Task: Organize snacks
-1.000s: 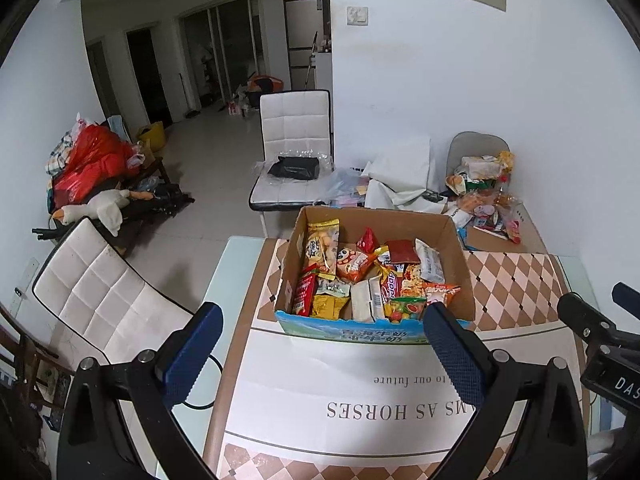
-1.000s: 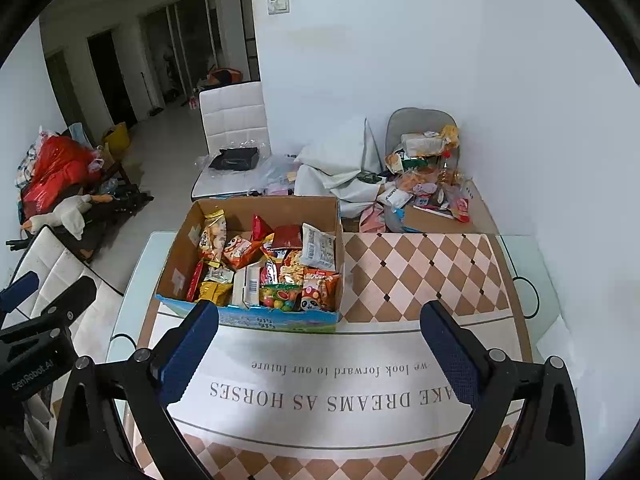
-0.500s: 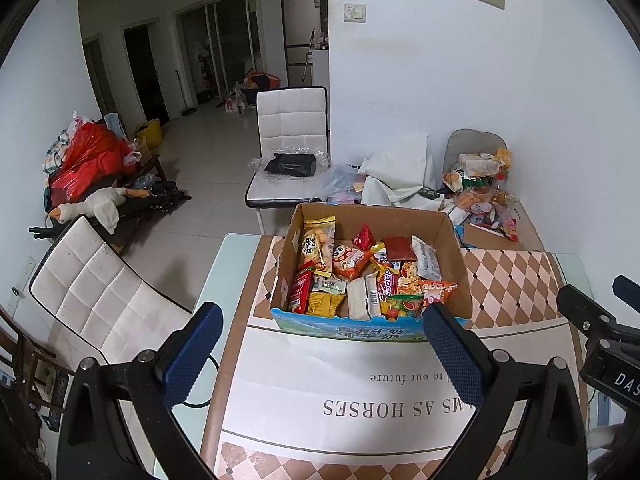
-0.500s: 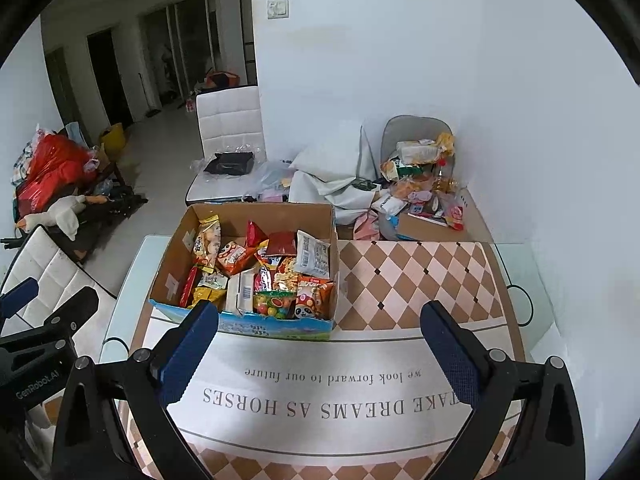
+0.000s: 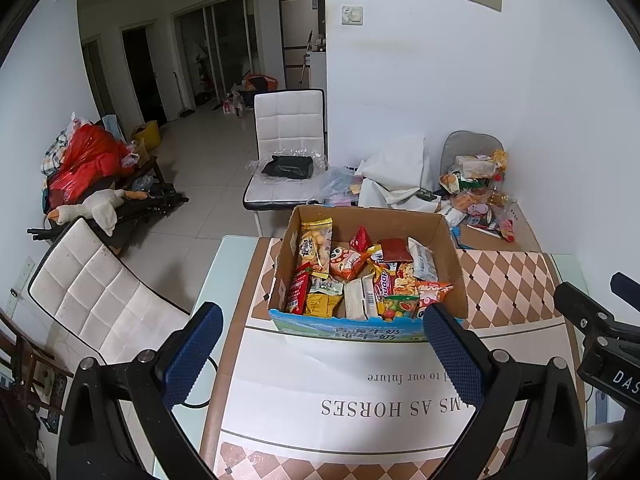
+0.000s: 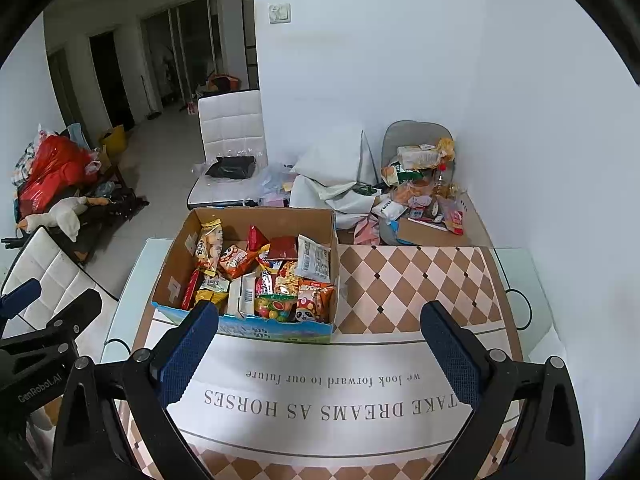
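Cardboard box [image 5: 366, 220] of snacks [image 5: 360, 276] lies straight ahead of my left gripper [image 5: 320, 348], nearer than my right gripper [image 6: 320, 348]; both held wide apart, empty.

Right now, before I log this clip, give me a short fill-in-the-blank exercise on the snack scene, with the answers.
1. The snack packets sit inside an open ____ box.
2. Both the left tongs and the right tongs are ____ and hold nothing.
3. The printed line on the table mat ends in the word ____.
4. The black bag lies on a white ____.

Answers: cardboard; open; HORSES; chair
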The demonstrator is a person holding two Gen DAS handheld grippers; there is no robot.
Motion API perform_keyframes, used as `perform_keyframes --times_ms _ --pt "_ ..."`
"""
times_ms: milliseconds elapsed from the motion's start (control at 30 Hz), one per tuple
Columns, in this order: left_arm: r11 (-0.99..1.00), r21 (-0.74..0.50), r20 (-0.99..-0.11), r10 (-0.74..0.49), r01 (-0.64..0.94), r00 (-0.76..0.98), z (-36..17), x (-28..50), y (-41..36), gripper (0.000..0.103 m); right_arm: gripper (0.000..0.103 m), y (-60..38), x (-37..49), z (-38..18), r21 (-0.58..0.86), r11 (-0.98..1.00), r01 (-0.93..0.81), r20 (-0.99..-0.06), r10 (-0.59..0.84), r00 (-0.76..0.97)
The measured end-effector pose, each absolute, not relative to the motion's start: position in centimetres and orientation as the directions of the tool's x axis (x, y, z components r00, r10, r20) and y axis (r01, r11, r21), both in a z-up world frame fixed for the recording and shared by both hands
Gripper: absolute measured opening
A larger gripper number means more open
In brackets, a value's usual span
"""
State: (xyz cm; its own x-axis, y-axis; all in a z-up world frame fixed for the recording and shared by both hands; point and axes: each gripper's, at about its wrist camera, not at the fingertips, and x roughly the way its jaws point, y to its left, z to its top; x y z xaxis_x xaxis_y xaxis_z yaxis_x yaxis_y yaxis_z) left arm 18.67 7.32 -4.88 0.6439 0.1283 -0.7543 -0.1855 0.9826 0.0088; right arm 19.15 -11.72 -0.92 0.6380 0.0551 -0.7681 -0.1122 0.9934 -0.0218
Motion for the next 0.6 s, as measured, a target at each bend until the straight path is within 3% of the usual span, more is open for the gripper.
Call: perform_keyframes --times_ms 600 --pt "0.984 0.009 -0.755 0.125 -0.18 0.644 -4.4 18.66 7.12 0.103 0.103 -11.76 18.87 -0.67 -0.013 0.993 -0.116 -0.772 0.064 0.633"
